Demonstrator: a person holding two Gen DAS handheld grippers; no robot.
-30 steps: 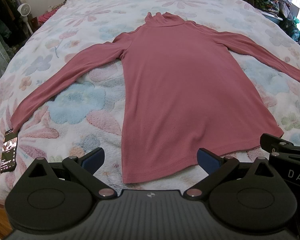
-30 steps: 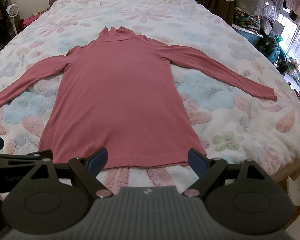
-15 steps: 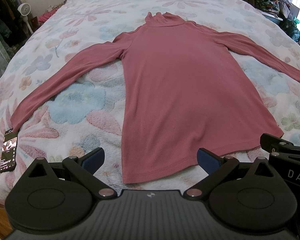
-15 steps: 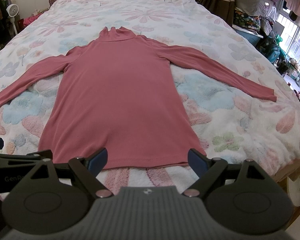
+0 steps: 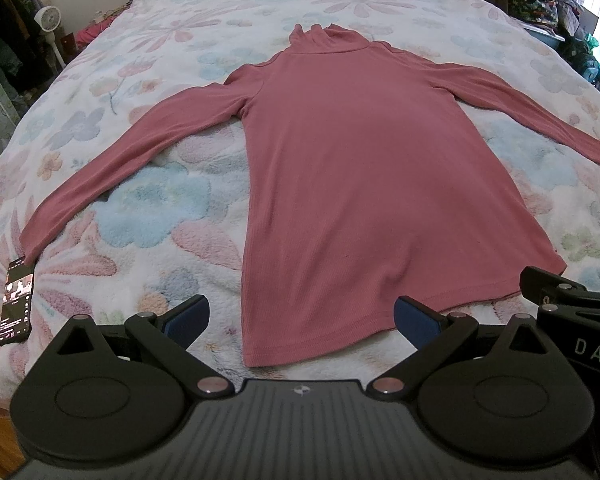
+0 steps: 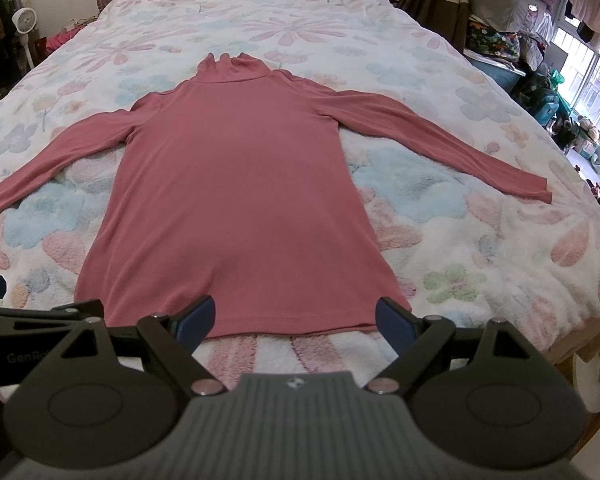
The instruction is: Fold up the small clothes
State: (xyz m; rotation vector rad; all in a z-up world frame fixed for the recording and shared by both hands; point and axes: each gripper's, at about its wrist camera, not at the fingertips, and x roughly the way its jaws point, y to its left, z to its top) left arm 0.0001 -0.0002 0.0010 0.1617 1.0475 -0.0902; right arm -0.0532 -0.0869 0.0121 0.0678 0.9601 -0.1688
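Note:
A pink long-sleeved turtleneck top (image 5: 364, 168) lies flat and face up on the flowered bedspread (image 5: 148, 208), sleeves spread out to both sides, hem toward me. It also shows in the right wrist view (image 6: 236, 200). My left gripper (image 5: 302, 318) is open and empty, held above the hem near its left corner. My right gripper (image 6: 296, 320) is open and empty, held above the hem's right half. Neither touches the cloth.
A black phone (image 5: 17, 300) lies on the bed by the left cuff. A small fan (image 5: 48, 20) and hanging clothes stand left of the bed. Piled bedding and boxes (image 6: 512, 12) crowd the right side. The bed's near edge is just below the grippers.

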